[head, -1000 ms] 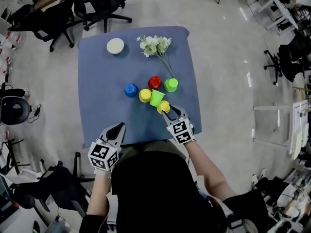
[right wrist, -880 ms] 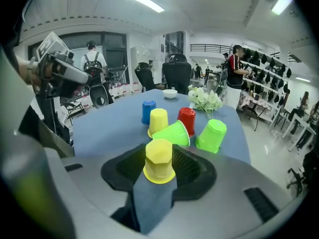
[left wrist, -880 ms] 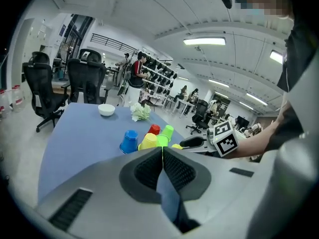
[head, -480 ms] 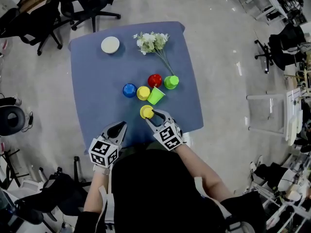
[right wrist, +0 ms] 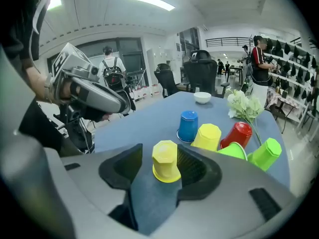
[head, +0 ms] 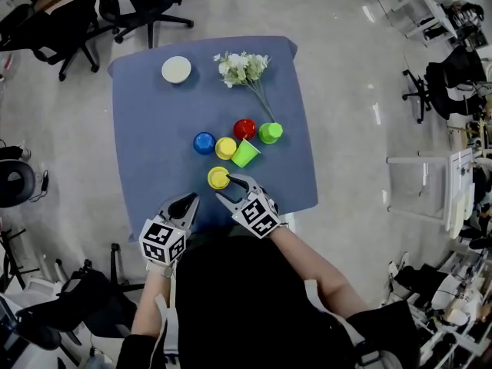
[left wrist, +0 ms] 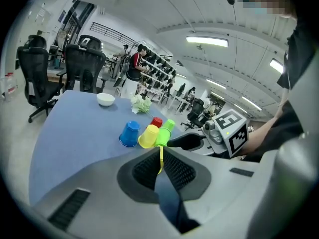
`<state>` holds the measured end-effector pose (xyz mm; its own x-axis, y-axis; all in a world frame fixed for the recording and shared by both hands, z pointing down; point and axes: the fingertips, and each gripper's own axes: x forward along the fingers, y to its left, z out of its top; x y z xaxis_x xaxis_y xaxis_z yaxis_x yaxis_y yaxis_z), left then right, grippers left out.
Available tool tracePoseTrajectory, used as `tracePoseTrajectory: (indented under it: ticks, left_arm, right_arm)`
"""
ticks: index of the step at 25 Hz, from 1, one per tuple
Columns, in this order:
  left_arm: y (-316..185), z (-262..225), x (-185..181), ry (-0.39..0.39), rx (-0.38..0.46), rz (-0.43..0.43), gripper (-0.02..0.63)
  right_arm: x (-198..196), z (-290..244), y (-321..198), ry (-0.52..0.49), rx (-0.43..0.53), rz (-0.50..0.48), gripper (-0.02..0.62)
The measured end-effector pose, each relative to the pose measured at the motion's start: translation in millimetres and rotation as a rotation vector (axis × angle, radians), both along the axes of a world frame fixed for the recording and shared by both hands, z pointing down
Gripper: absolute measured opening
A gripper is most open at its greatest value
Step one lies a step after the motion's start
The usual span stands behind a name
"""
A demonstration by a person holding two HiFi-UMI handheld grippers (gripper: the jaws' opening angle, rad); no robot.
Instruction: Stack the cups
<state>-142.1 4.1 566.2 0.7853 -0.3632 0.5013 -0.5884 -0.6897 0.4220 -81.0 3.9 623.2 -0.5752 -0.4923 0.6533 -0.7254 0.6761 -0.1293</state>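
A yellow cup [head: 218, 177] [right wrist: 166, 161] stands upside down on the blue table [head: 154, 129] near the front edge. My right gripper [head: 224, 187] [right wrist: 162, 157] is around it, its jaws opening, with a gap on the left side of the cup. Further back sit a blue cup [head: 204, 143] [right wrist: 188, 126], a second yellow cup [head: 225, 147] [right wrist: 207, 136], a red cup [head: 244, 129] [right wrist: 238, 134] and a green cup [head: 270, 133] [right wrist: 265, 153], all upside down. A light green cup [head: 245, 154] lies on its side. My left gripper [head: 187, 201] [left wrist: 159, 154] is shut and empty at the front edge.
A white bowl [head: 177, 69] and a bunch of white flowers [head: 244, 69] lie at the back of the table. Office chairs [head: 146, 6] stand on the floor beyond the far edge. The table's left half [head: 146, 152] carries nothing.
My right gripper carried the yellow cup away from the cluster, toward the front and left. The cup now stands on the table. The left gripper stayed put.
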Motion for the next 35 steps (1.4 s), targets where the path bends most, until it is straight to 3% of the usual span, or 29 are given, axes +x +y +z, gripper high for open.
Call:
tracePoseTrajectory:
  ticks: [5,16,27,30,35]
  left_arm:
    - [1,-5,7,0.01,-0.004,-0.075,0.009]
    - [20,-11,15,-0.016,-0.02,-0.211,0.009]
    - [32,-13,3,-0.046,-0.029,-0.337,0.009]
    - [34,-13,1,-0.048,-0.028,-0.355,0.009]
    - [34,-10,4,-0.049,-0.027,-0.345,0.009]
  right_arm:
    - [32,-7,-4,0.058,0.053,0.021,0.219]
    - [105,22,-41,0.249,0.076,0.135,0.316]
    - [106,55,-63,0.359,0.038,0.112,0.367]
    - [109,57,-63,0.348,0.027,0.122,0.364]
    - [108,51,-55,0.204,-0.052,0.151,0.364]
